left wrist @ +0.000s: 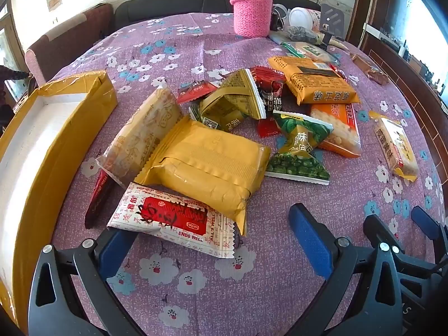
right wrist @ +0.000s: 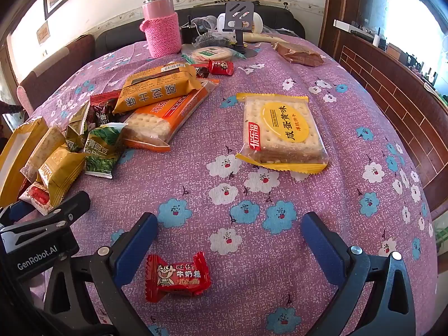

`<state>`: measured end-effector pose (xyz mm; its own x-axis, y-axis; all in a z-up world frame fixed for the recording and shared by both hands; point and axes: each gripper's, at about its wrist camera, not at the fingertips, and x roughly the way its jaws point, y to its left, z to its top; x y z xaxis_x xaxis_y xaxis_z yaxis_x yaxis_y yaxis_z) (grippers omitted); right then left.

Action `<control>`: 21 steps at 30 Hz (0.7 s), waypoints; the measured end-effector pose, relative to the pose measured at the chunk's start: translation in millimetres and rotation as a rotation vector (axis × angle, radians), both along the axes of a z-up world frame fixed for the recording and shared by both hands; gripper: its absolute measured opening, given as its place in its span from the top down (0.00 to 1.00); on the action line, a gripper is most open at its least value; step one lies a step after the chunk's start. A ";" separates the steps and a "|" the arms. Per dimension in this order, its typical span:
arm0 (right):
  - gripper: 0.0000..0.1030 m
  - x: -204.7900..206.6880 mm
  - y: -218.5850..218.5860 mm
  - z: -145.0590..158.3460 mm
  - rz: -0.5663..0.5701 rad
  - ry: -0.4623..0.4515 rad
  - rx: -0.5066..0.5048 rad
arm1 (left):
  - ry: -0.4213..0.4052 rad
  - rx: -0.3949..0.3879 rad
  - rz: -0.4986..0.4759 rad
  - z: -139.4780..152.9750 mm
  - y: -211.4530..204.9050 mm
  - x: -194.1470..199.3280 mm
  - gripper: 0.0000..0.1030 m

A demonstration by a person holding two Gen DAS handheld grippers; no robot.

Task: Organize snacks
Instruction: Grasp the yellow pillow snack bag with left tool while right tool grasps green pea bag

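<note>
Hovering above the purple flowered tablecloth (right wrist: 252, 128), the right gripper (right wrist: 228, 240) has its blue-padded jaws spread wide with nothing clamped; a small red twist-wrapped candy (right wrist: 177, 277) lies on the cloth just beside its left finger, apart from the pads. Farther out sits a clear square cracker packet with a yellow round label (right wrist: 281, 131), alone and flat. The left gripper (left wrist: 212, 240) is likewise wide apart and empty; its left finger is partly hidden beneath a white-and-red printed snack packet (left wrist: 175, 221), so contact there cannot be told. Behind that packet lies a plain gold foil pouch (left wrist: 207, 165), then a heaped pile of mixed wrappers whose lower pieces are covered. An open yellow cardboard box (left wrist: 47, 145) is cut off at the left edge.
</note>
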<state>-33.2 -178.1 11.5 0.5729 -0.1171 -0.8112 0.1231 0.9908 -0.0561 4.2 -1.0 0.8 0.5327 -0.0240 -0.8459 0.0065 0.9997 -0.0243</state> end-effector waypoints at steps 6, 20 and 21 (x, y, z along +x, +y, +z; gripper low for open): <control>0.00 -0.4 2.0 0.6 0.002 0.002 -0.014 | -0.004 -0.011 -0.048 1.7 7.3 -13.0 0.01; 0.00 4.1 -0.9 1.4 0.040 0.069 -0.004 | -0.041 -0.076 -0.053 38.5 83.8 -71.0 0.22; 0.00 3.9 -1.2 1.0 0.039 0.063 -0.004 | -0.069 -0.108 -0.046 38.5 87.7 -77.6 0.22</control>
<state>-29.3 -179.3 12.5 0.5253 -0.0993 -0.8451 0.0809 0.9945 -0.0666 -73.3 86.7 39.3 0.5860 -0.1385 -0.7984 0.0576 0.9899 -0.1294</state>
